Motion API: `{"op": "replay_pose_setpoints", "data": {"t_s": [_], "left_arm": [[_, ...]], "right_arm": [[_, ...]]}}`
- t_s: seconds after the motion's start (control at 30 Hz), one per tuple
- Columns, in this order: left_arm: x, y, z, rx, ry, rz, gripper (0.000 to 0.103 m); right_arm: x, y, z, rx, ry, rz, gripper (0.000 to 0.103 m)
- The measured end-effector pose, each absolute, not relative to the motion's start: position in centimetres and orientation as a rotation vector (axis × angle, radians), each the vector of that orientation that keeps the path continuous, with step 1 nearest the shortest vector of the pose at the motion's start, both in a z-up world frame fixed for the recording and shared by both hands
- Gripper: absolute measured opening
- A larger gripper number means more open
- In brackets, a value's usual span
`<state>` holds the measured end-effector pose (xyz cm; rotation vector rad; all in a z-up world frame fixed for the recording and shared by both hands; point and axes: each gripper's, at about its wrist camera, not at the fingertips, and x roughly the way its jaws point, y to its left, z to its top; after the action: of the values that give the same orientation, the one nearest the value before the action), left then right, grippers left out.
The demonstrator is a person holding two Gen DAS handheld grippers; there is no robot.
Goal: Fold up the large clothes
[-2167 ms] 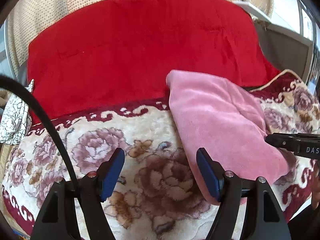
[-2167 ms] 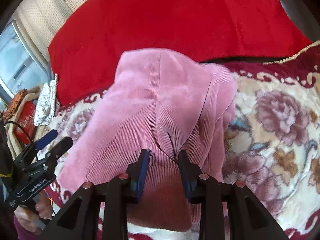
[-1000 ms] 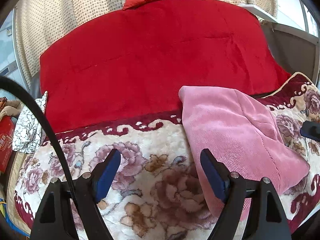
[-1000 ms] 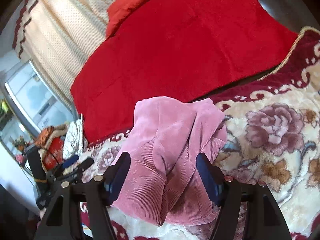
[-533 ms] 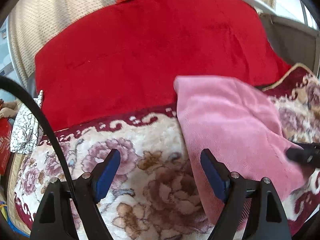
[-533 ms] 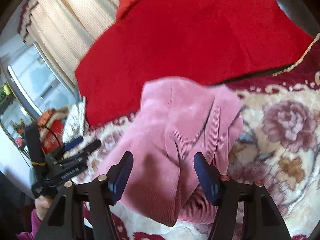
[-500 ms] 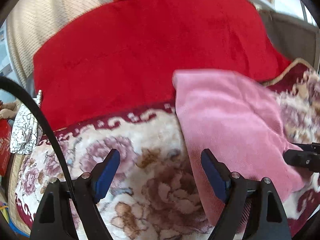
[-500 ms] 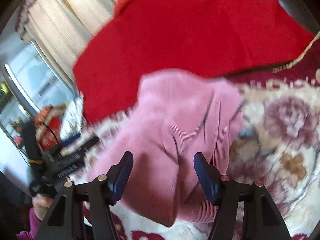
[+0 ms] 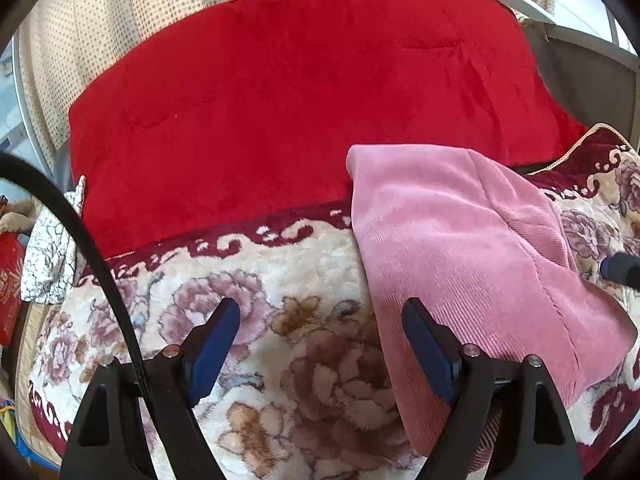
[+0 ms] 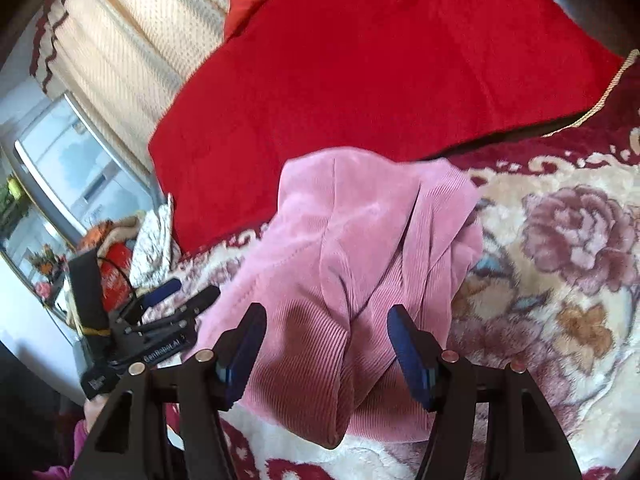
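Note:
A pink corduroy garment [image 9: 460, 248] lies folded into a thick bundle on the floral blanket [image 9: 280, 280]. My left gripper [image 9: 320, 320] hovers open over bare blanket just left of the bundle, its right finger by the bundle's edge. In the right wrist view the same garment [image 10: 352, 248] shows several overlapping folds. My right gripper [image 10: 326, 316] stands open above its near end, the pads apart from the cloth. The left gripper [image 10: 180, 296] is visible at the left there, and one tip of the right gripper [image 9: 620, 268] pokes in at the right edge.
A big red quilt [image 9: 300, 100] covers the back of the bed, with a dotted curtain [image 9: 100, 20] behind it. A white patterned cloth [image 9: 48, 248] and a red box [image 9: 8, 280] sit off the left side. A hand in a pink sleeve [image 10: 92, 408] holds the left gripper.
My right gripper, earlier shut on a fold of the pink garment, has let go, opened and drawn back a little. The bundle now lies still. The left gripper has hardly moved.

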<state>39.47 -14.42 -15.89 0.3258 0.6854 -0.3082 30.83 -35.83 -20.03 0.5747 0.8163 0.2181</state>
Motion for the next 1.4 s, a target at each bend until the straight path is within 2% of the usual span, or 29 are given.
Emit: {"op": "replay_pose_setpoints", "data": {"t_s": [0.37,1.4], "left_arm": [[38.9,-14.0,-14.5,0.300,0.649,-0.314,0.083],[39.0,-14.7,-14.8,0.320,0.670,-0.344,0.083]], "right_arm": [[30.3,-38.4,-19.3,0.653,0.750,0.160,0.067],[30.3,-38.0,-20.1,0.668,0.782,0.161,0.067]]}}
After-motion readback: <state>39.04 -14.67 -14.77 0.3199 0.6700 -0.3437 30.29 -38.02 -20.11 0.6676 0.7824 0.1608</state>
